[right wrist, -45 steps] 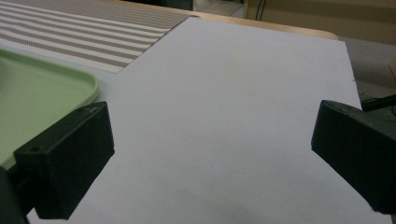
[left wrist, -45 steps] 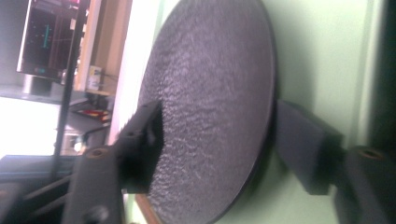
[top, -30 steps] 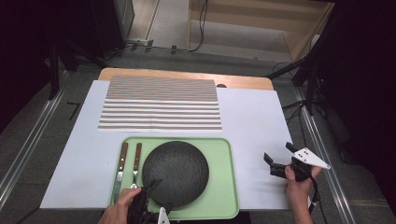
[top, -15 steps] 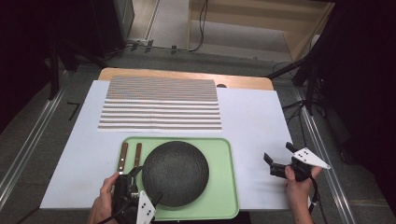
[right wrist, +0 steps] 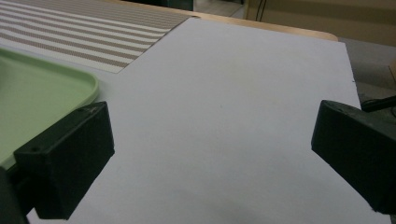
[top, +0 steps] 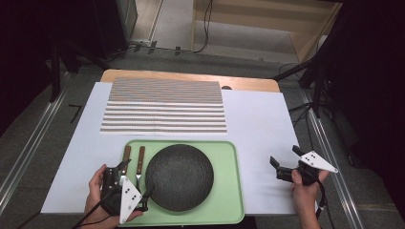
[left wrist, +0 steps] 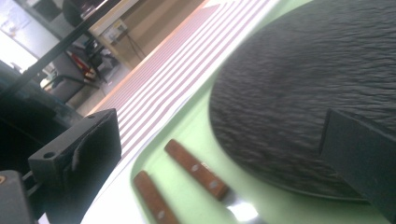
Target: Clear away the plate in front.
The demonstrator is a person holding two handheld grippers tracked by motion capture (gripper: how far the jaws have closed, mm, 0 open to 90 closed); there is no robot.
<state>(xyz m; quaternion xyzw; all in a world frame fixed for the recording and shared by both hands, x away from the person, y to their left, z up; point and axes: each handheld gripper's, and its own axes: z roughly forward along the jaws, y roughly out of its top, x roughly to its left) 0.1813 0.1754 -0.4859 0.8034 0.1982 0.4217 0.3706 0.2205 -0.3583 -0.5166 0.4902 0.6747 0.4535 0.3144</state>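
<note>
The left tongs (top: 128, 187) have slid leftward along the near edge of the green tray (top: 228, 200) compared with a second ago: then they sat in front of the dark round plate (top: 179, 176), and now they hover over the tray's near-left corner, above the blade ends of the two wooden-handled knives (top: 133, 161). Their jaws have just been opening and now stand wide apart with nothing between them; in the left gripper view the two handles (left wrist: 196, 169) lie in the gap, untouched. I read this as a shift of aim from the plate to the cutlery — a pick-up of one knife looks like the step in hand, not yet begun.

The knives lie side by side, near but apart, in the strip of tray between its left rim and the plate. Each long axis runs nearly front to back across the counter (top: 267, 124), handles pointing away toward the striped placemat (top: 165, 106), metal ends toward the person.

The right tongs (top: 282, 168) rest in the person's right hand at the counter's right side, where they were before, well apart from the tray — jaws apart and empty over the bare white surface (right wrist: 224, 116).
</note>
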